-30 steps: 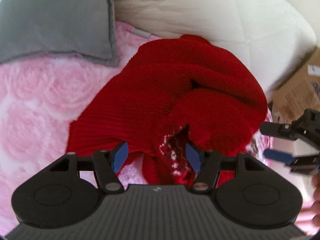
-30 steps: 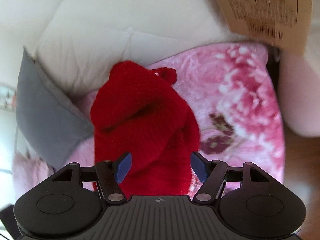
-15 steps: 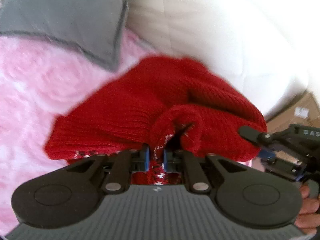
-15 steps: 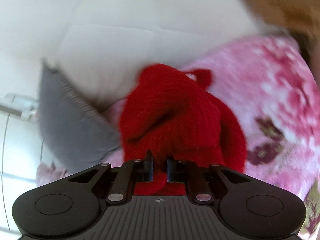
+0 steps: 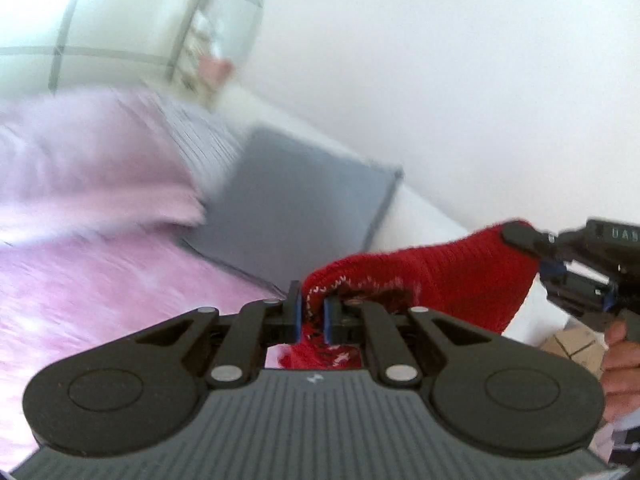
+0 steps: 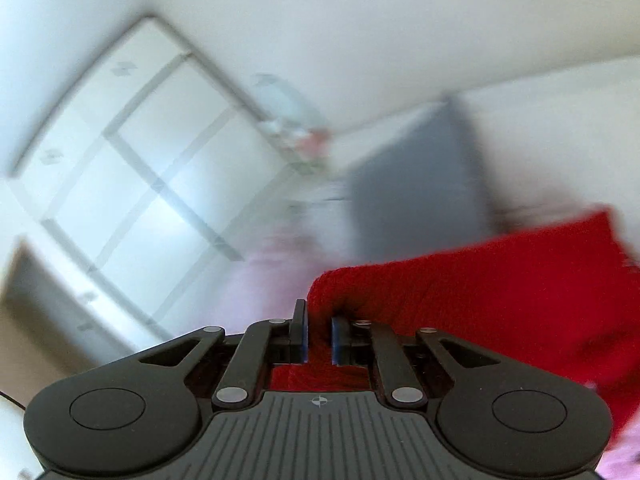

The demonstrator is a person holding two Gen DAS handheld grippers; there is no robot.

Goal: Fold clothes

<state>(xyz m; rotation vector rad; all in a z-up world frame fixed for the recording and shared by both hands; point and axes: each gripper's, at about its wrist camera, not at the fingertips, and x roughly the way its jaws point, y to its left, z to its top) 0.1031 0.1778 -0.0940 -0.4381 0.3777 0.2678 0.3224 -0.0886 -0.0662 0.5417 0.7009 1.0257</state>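
White wall fills most of both wrist views, with a window [image 6: 120, 184] smeared by motion blur and some small things on a sill too blurred to name. Below, the bed [image 5: 100, 300] with its pink fleece cover, a lilac pillow [image 5: 88, 176] and a grey cushion [image 5: 304, 196] show only softly; in the right wrist view the cushion is a vague grey block.

The red sweater [image 5: 452, 276] hangs in the air between the two tools, well above the bed. Its lower part is cut off behind the gripper bodies, so its full shape cannot be made out. The left gripper [image 5: 311, 312] has its jaws clenched on an edge with white stitched trim. The right gripper [image 6: 319, 334] has its jaws clamped on a plain red fold; from the left wrist view it reaches in from the right edge, with the person's hand [image 5: 620, 364] partly cropped behind it. Both tools point only slightly downward, toward the wall.

A second ago both pairs of jaws stood wide over the sweater, which lay bunched on the pink cover. Half a second ago they had pinched it there. Since then both hands have lifted it clear, and the views have swung from bedding up to wall and window.
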